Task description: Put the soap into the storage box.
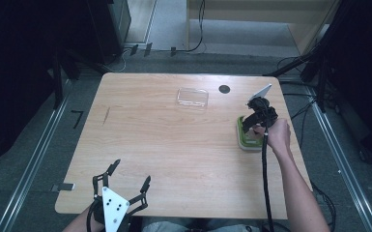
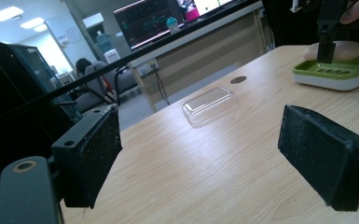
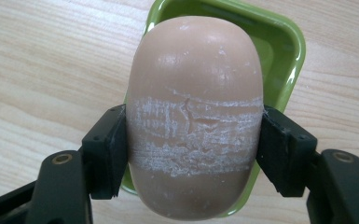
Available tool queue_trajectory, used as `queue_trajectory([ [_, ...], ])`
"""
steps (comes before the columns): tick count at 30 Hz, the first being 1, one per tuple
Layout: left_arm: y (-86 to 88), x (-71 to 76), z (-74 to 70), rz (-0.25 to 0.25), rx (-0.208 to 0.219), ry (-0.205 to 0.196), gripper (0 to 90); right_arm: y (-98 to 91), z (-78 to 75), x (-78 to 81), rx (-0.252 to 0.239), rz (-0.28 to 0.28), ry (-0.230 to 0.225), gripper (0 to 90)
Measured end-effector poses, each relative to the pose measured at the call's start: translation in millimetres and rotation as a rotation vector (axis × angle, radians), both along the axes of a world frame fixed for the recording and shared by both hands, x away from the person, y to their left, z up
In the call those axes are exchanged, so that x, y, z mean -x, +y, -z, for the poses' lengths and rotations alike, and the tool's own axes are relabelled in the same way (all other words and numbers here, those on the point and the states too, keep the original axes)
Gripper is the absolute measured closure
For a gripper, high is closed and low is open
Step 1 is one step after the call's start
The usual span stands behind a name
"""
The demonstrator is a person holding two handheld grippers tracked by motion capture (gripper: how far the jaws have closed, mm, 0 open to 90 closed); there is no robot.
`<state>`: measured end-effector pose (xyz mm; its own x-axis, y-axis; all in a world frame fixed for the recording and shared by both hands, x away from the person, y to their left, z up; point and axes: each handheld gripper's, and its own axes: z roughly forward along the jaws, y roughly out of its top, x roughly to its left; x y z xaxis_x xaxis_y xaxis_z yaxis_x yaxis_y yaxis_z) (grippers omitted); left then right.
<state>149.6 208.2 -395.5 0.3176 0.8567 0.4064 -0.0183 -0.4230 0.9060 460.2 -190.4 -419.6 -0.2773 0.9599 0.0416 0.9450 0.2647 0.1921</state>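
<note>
Soap bar (image 3: 193,116) gripped across its middle by the right tool (image 3: 193,140), over the green soap dish (image 3: 286,56) at the desk's (image 1: 174,145) right edge. Grasp done; whether lifting out or setting in, unclear. Clear lid (image 1: 192,97) lies apart. Left tool (image 1: 121,186) wide, empty.

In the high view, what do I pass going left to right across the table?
Left gripper at the near edge → clear lid → dark round spot → green soap dish with the right gripper over it.
</note>
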Motion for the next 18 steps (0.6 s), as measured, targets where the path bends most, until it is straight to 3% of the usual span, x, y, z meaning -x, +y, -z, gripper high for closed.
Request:
queue_trajectory([
  [18, 0.3, 0.0, 0.0, -0.001, 0.002, 0.000, 13.8, -2.4, 16.2, -11.1, -0.005, 0.041, 0.031, 33.3],
])
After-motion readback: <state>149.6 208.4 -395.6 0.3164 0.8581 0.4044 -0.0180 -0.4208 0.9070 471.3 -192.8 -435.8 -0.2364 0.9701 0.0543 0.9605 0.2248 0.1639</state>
